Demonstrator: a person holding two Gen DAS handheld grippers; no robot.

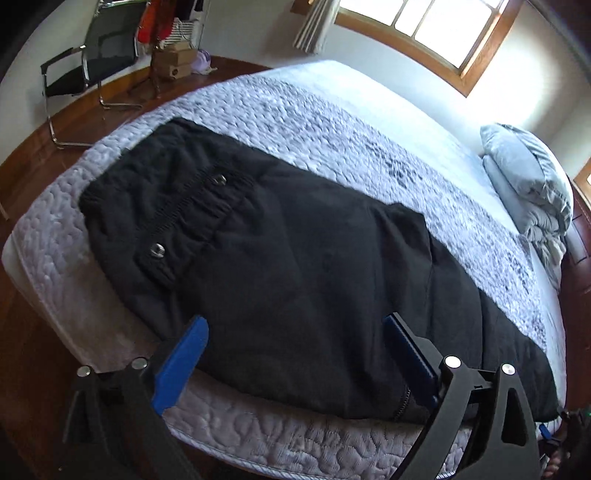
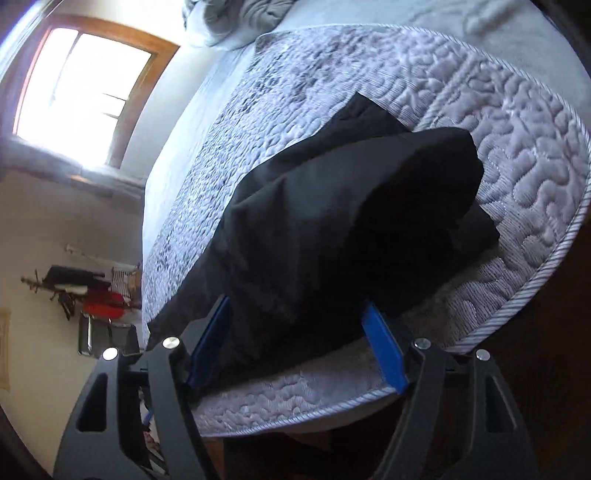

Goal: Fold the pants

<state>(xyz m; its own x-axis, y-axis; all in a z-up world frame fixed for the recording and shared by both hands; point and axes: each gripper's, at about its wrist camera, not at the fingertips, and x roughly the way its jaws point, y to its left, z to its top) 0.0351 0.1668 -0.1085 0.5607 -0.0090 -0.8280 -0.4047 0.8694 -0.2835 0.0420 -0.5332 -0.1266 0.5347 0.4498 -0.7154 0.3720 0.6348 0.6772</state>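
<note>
- Pants point(image 1: 288, 266), black, lie spread out on a big bed with a bumpy grey quilt point(image 1: 325, 122).
- Waistband with two shiny metal buttons point(image 1: 158, 250) sits at about 9 o'clock in the left wrist view.
- Left gripper point(image 1: 295, 332) hangs over the near edge of the pants at 6 o'clock. Its two blue fingers point(image 1: 184, 358) stand wide apart and squeeze nothing.
- Pants legs run off toward 4 o'clock along the near side of the bed.
- Right gripper point(image 2: 299, 325) is at 6 o'clock in its own view, with a raised, bunched-up part of the pants point(image 2: 351, 221) between its blue fingers point(image 2: 384, 350).
- Cloth touches the left finger there, but I cannot tell if the fingers pinch it.
- Pillow point(image 1: 524, 177) and a crumpled grey blanket point(image 1: 546, 229) lie at about 3 o'clock on the far end of the bed.
- Window point(image 1: 428, 26) with a wooden frame shines bright at 1 o'clock.
- Black chair point(image 1: 92, 62) with metal legs stands on the wooden floor point(image 1: 33, 147) at 11 o'clock.
- Cardboard boxes point(image 1: 173, 62) sit just beside the chair.
</note>
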